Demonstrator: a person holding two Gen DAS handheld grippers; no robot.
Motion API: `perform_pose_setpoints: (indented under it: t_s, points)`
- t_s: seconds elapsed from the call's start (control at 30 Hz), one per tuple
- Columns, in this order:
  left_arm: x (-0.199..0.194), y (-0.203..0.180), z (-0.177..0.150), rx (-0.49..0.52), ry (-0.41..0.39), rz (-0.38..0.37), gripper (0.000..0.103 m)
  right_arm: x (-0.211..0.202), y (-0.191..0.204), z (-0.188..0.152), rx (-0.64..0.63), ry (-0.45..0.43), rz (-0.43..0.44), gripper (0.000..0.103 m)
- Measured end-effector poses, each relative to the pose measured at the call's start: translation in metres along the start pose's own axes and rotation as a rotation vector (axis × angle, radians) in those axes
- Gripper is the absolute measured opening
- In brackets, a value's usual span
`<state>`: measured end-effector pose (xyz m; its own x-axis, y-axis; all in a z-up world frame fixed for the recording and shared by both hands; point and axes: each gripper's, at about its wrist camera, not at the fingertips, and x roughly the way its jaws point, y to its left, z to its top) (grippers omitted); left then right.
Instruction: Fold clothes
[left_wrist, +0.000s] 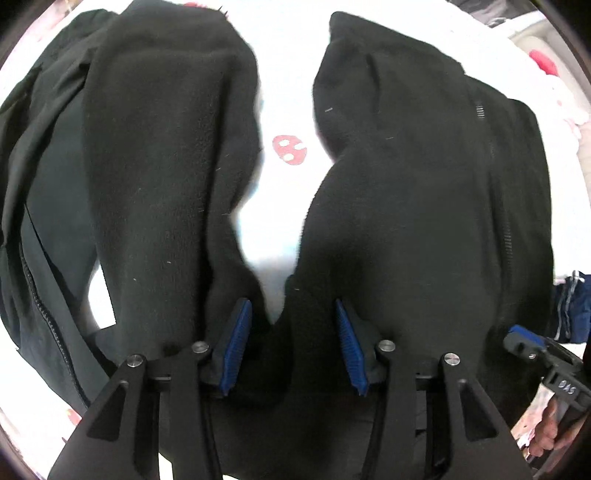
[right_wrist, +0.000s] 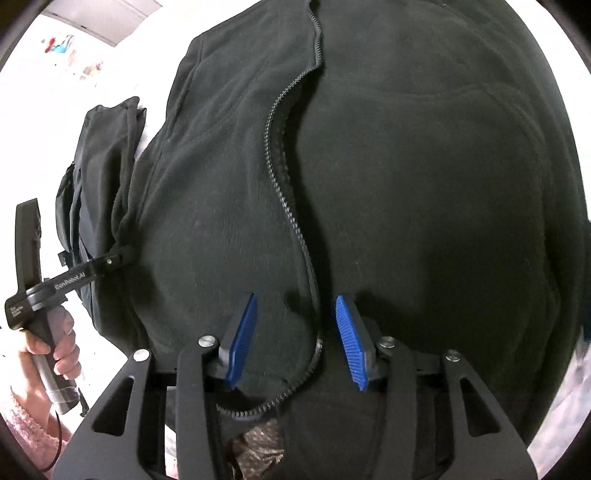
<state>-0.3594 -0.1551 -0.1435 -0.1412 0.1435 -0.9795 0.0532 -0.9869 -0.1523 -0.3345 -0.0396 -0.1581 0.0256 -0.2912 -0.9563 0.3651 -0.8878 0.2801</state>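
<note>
A black fleece jacket (left_wrist: 424, 206) lies spread on a white sheet, and it fills the right wrist view (right_wrist: 406, 184). Its zipper (right_wrist: 291, 206) runs down the middle. In the left wrist view two black fleece lobes part over the sheet. My left gripper (left_wrist: 293, 347) is open, its blue pads (left_wrist: 238, 347) wide apart over the fleece edge. From the right wrist view, the left gripper (right_wrist: 120, 254) touches the jacket's left edge. My right gripper (right_wrist: 295, 341) is open, straddling the zipper's lower end; it also shows as the right gripper (left_wrist: 524, 338) at the jacket's right edge.
A second dark zip jacket (left_wrist: 40, 184) lies beside the fleece jacket, also seen as a dark bundle (right_wrist: 99, 166). The white sheet (left_wrist: 290, 92) carries red mushroom prints. A blue garment (left_wrist: 572, 310) sits at the right edge. A hand (right_wrist: 55, 347) in a pink fuzzy sleeve (right_wrist: 26, 417) holds the left gripper's handle.
</note>
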Motion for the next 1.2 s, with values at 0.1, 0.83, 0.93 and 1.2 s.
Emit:
perform_pose_setpoints:
  t_s: [0.1, 0.83, 0.93, 1.2]
  points:
    - [-0.01, -0.008, -0.004, 0.042, -0.028, -0.016, 0.046, -0.01, 0.003, -0.006, 0.003, -0.019, 0.002, 0.046]
    - [-0.019, -0.01, -0.056, 0.033, -0.089, -0.099, 0.05, 0.023, 0.028, -0.054, -0.091, 0.104, -0.133, 0.046]
    - [0.015, -0.047, -0.022, 0.05, 0.026, -0.134, 0.048, 0.034, 0.02, -0.064, -0.037, 0.145, -0.131, 0.046]
    - [0.02, -0.039, -0.064, 0.007, 0.145, -0.258, 0.048, 0.007, 0.018, -0.074, 0.048, 0.071, -0.02, 0.045]
